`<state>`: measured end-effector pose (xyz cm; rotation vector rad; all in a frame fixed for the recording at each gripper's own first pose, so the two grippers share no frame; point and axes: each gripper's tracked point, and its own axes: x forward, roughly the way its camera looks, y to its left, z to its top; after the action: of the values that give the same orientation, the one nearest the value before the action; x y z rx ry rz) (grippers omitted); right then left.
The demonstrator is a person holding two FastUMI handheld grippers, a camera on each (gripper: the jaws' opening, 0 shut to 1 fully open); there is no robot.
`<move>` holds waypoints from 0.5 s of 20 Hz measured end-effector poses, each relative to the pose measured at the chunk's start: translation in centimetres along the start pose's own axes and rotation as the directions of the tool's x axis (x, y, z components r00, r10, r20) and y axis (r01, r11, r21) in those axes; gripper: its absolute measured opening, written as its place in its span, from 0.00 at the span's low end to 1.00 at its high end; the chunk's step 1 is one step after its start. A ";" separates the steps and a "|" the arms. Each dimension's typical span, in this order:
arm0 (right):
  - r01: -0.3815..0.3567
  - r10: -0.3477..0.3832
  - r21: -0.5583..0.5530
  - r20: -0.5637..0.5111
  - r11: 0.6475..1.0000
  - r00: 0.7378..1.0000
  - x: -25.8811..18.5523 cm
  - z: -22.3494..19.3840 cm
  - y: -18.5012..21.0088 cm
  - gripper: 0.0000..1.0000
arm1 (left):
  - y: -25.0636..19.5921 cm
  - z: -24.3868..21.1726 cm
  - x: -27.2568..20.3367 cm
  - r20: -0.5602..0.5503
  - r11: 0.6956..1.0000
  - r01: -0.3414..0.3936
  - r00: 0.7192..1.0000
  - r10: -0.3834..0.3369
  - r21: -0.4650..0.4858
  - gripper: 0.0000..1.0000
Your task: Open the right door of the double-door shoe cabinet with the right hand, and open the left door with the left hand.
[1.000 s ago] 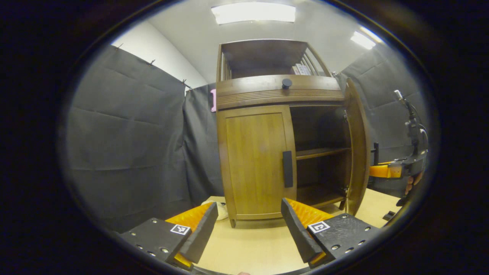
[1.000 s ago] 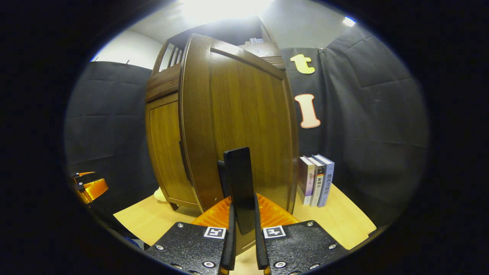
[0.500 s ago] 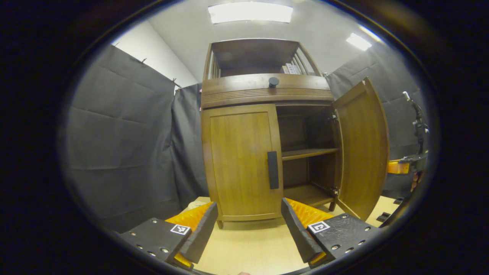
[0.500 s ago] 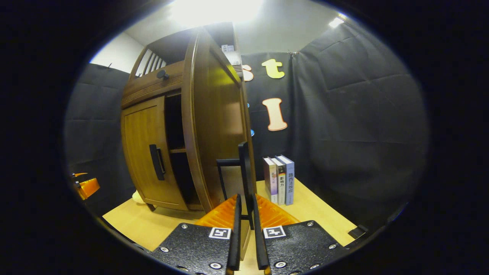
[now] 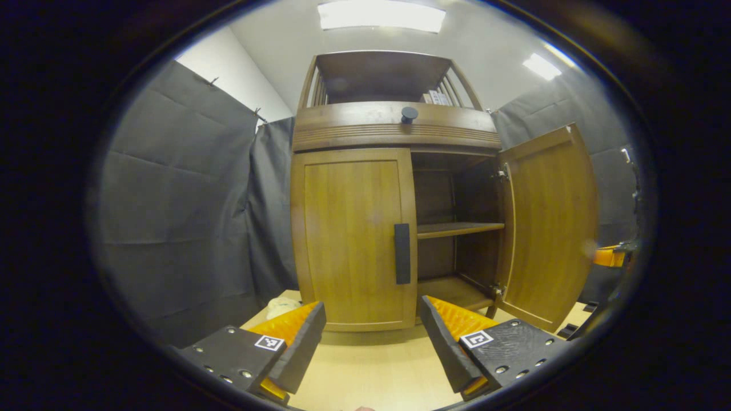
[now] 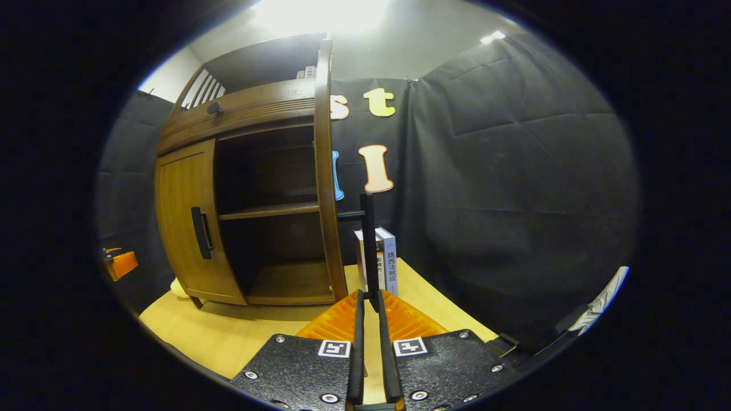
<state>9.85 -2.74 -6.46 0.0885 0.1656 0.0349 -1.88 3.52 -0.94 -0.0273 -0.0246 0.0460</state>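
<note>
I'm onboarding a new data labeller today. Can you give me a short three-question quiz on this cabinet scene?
1. True or false: the left door is shut.
2. What is the right gripper clamped on? A) the drawer knob B) the right door's handle C) a book
3. Fill in: the left gripper is ____, its fingers apart in front of the cabinet.

Key: 1 true; 2 B; 3 open.
</note>
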 end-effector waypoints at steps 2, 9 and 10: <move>0.004 -0.004 0.020 0.004 1.000 1.000 -0.5 0.1 -0.5 0.07 | -0.1 0.3 0.5 0.012 1.000 0.005 1.000 -0.005 -0.003 1.00; -0.012 0.014 -0.031 0.050 0.999 0.999 -3.2 0.5 0.7 0.61 | -1.1 2.3 4.9 0.044 0.998 0.048 0.998 -0.046 -0.031 1.00; -0.004 0.005 -0.030 0.054 1.000 0.999 -3.7 0.4 0.7 0.78 | -1.1 2.5 5.7 0.043 0.998 0.052 0.998 -0.051 -0.027 0.95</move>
<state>6.24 -2.23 -5.37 0.0604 0.1110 0.0395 3.78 2.77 1.73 -0.0535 -0.0683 -0.0050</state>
